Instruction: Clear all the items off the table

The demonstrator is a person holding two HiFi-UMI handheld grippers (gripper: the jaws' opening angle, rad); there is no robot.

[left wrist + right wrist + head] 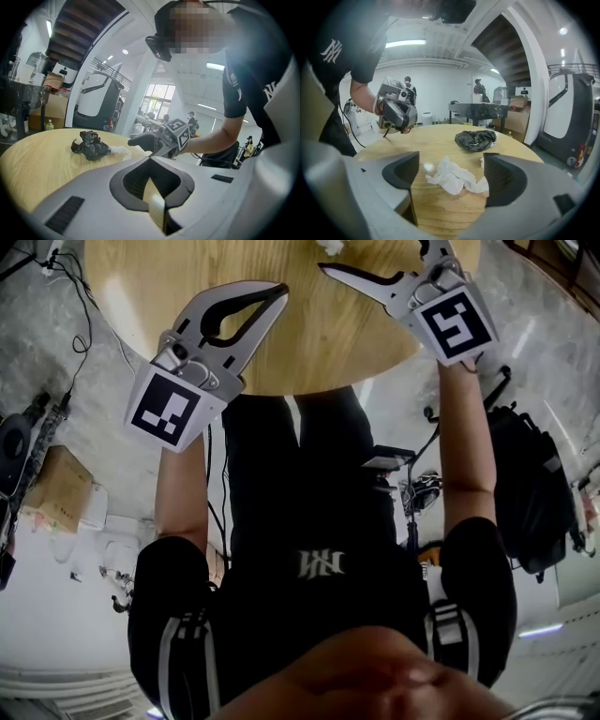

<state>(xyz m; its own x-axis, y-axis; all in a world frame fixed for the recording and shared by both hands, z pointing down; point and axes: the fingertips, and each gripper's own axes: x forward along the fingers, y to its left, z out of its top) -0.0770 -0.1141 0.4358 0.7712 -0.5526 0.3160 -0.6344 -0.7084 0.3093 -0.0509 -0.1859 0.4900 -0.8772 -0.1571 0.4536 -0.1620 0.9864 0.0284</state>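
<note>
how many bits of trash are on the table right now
2. A crumpled white tissue lies on the table between the open jaws of the right tongs. A crumpled black bag sits farther back. The tongs may hide smaller scraps.

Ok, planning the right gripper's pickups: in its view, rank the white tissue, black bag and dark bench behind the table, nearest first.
1. White tissue, on the table between the open jaws.
2. Black bag, farther on, slightly right.
3. Dark bench, beyond the table, farthest.
</note>
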